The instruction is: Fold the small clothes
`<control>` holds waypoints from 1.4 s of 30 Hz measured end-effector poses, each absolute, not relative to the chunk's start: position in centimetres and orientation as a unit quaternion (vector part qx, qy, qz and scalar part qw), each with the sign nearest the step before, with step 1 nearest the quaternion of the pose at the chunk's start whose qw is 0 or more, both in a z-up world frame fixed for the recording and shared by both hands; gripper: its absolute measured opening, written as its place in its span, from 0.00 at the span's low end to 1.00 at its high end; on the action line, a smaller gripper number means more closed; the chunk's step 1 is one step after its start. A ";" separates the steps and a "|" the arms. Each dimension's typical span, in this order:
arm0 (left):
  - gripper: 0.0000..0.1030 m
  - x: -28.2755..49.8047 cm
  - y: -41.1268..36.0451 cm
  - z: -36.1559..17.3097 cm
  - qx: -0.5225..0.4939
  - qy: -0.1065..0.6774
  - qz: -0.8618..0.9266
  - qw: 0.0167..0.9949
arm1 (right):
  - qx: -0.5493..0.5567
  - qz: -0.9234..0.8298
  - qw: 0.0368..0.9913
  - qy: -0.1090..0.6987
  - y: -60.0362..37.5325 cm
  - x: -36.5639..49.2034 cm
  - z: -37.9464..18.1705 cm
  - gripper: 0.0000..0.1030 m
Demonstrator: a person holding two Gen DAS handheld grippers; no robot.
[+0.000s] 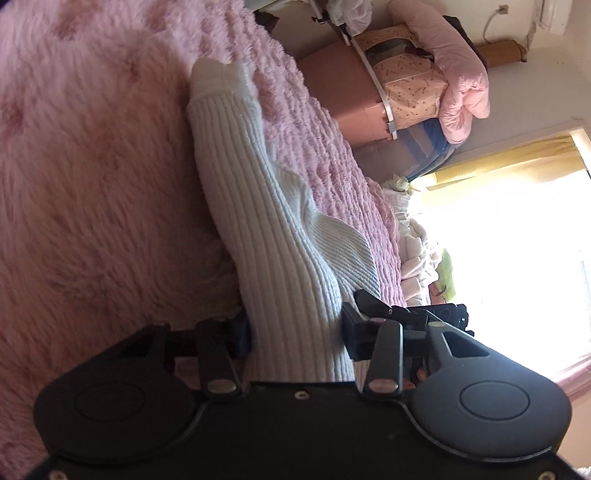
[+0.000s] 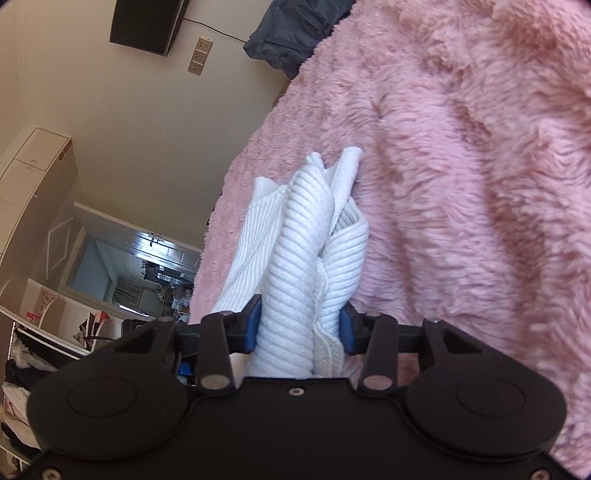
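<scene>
A white ribbed knit garment stretches away from my left gripper, lifted over the fluffy pink blanket. The left gripper is shut on a thick fold of it. In the right wrist view the same white knit is bunched in several folds between the blue pads of my right gripper, which is shut on it. Its loose ends hang against the pink blanket. Both views are strongly tilted.
In the left view, a pink textured bedspread, piled pink bedding on a rack and a bright window. In the right view, a wall with outlets, a dark garment, a doorway and cluttered shelves.
</scene>
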State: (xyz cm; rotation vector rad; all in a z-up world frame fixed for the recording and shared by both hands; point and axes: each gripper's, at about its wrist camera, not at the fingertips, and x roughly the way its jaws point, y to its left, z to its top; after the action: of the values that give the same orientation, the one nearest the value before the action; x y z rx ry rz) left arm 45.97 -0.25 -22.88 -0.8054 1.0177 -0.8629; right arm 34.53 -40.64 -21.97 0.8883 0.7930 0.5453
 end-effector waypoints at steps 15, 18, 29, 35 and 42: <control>0.42 35.0 8.3 -14.6 -0.339 0.404 -0.372 0.764 | 0.380 0.359 0.782 0.338 -34.1 30.8 -15.5 0.36; 0.42 32.7 9.9 -17.2 -0.339 0.419 -0.340 0.771 | 0.371 0.352 0.779 0.362 -32.3 29.9 -17.8 0.35; 0.50 30.2 12.5 -25.7 -0.338 0.453 -0.289 0.773 | 0.346 0.301 0.781 0.423 -30.9 27.0 -24.2 0.34; 0.51 28.9 12.5 -22.2 -0.269 0.451 -0.265 0.809 | 0.345 0.277 0.794 0.418 -32.4 26.5 -23.2 0.51; 0.52 23.3 8.0 -16.2 -0.072 0.408 -0.165 0.895 | 0.173 0.244 0.896 0.329 -30.0 24.7 -15.6 0.50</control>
State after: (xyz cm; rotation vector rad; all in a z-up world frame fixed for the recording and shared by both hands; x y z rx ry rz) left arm 23.28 8.02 -16.16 -0.1496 0.8459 -0.3422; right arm 24.68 -30.00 -15.59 0.3576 0.6823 0.5048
